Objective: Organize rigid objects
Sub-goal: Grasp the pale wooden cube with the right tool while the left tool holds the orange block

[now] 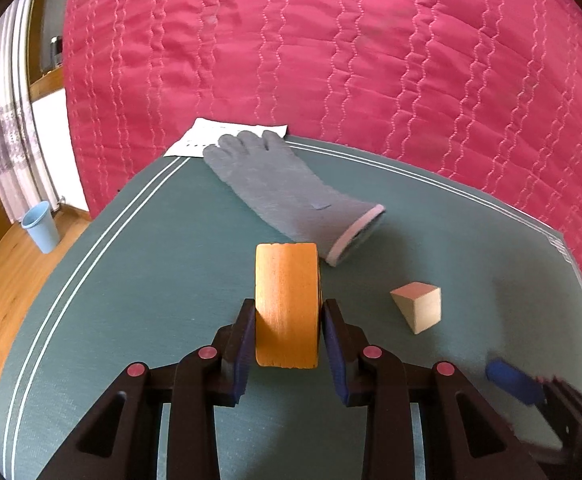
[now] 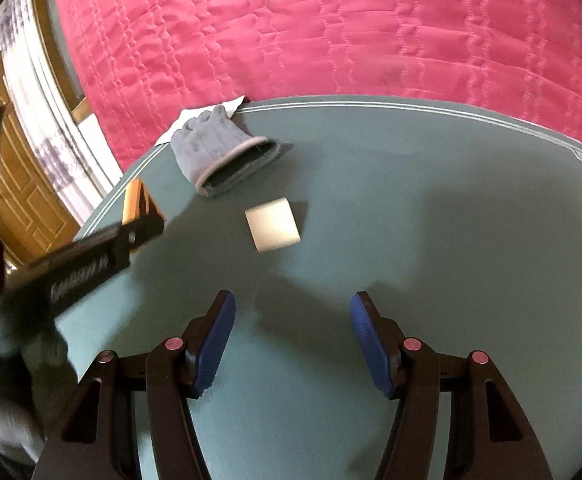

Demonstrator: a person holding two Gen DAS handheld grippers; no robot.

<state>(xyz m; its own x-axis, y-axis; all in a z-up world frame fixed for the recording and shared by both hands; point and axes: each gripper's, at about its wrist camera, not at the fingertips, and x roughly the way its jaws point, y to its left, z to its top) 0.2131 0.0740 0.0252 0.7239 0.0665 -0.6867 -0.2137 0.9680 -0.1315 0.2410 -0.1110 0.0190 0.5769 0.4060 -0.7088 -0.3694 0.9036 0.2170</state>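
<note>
Orange wooden block (image 1: 287,306) sits clamped in the left gripper (image 1: 289,320) above the green mat (image 1: 131,280); the right gripper (image 2: 293,328) hangs open, empty. Near the grey glove (image 1: 287,196), a pale wedge block (image 1: 419,306) awaits sorting.

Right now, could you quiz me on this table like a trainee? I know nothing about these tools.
1. True or false: the left tool is shut on the orange wooden block.
2. Does the right tool hold A) the grey glove, B) the pale wooden block, or C) nothing?
3. Fill in: the glove's fingers lie on a sheet of white ____.

Key: 1 true; 2 C; 3 paper.
</note>
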